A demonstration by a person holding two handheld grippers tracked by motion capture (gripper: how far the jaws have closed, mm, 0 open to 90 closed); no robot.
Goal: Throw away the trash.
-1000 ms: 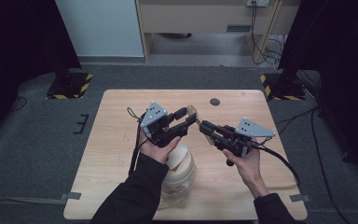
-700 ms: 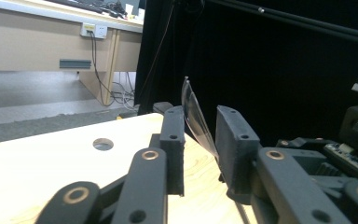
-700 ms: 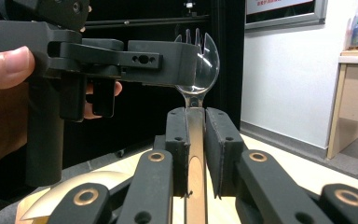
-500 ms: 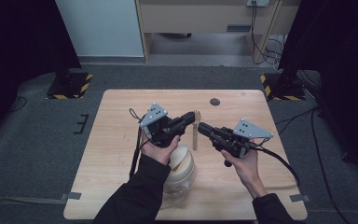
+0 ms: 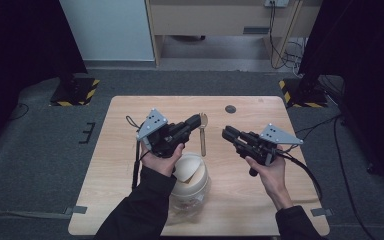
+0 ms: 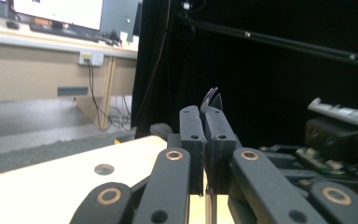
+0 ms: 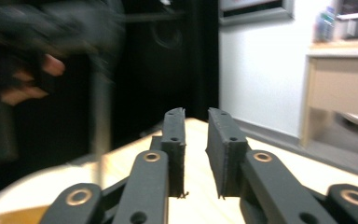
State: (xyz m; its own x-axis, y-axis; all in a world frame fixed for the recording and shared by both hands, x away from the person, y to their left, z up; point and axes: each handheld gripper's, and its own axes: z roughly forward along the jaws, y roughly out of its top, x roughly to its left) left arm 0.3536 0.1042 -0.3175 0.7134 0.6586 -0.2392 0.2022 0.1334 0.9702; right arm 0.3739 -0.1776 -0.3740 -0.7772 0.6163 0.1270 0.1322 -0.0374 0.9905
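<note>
A wooden spoon (image 5: 203, 134) stands on end over the middle of the table (image 5: 130, 150), bowl end away from me. My left gripper (image 5: 199, 120) is shut on it near the bowl end. In the left gripper view, the jaws (image 6: 205, 116) are pressed together with the thin edge of the spoon (image 6: 212, 95) poking out above them. My right gripper (image 5: 226, 132) hovers just right of the spoon, apart from it. Its jaws (image 7: 196, 116) stand open by a narrow gap with nothing between them. The spoon's handle (image 7: 100, 126) shows blurred to their left.
A cream round container (image 5: 191, 170) sits on a clear jar (image 5: 187, 202) under my left wrist, near the front of the table. A small dark disc (image 5: 230, 109) lies near the far edge. Black stands flank the table on grey carpet.
The right gripper has let go of the spoon and drawn back to the right. The left gripper keeps hold, and the spoon has swung upright.
</note>
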